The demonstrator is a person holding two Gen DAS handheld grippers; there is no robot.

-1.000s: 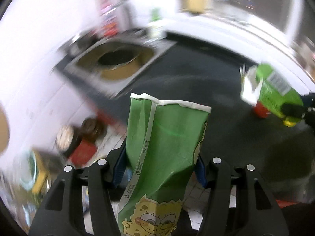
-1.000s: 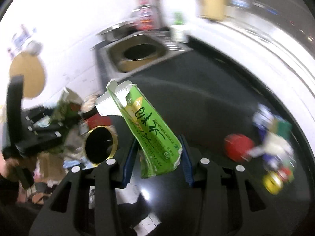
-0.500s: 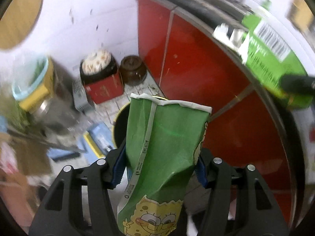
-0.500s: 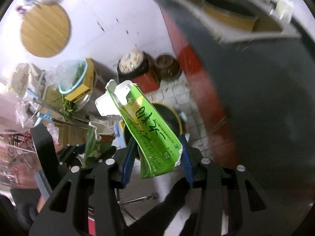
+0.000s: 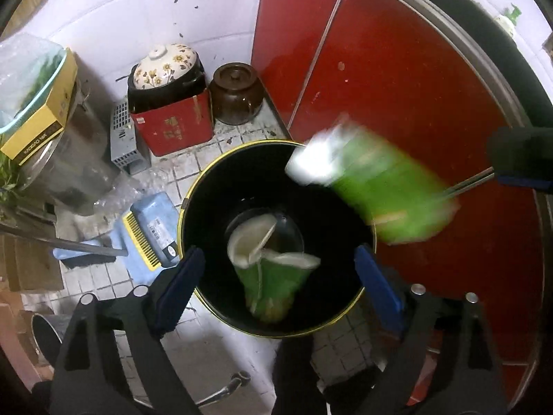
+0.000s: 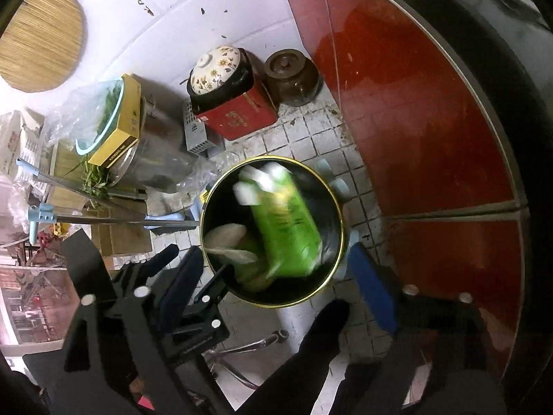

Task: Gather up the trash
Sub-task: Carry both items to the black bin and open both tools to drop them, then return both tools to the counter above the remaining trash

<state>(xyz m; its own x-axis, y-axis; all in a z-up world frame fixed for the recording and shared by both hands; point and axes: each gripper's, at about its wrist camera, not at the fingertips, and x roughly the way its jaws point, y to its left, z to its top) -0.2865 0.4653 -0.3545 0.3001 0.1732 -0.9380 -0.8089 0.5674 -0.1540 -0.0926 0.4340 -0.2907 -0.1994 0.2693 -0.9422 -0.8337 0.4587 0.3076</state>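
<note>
Both my grippers, left (image 5: 276, 269) and right (image 6: 273, 269), have fingers spread: bag (image 5: 273, 276) lies in the bin (image 5: 214, 180), carton (image 6: 287, 224) drops at twelve o'clock.

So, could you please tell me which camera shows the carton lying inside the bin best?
The left wrist view: the carton lies sharp and unobstructed on the floor of the bin. In the right wrist view it is blurry and partly hidden behind the falling carton.
</note>
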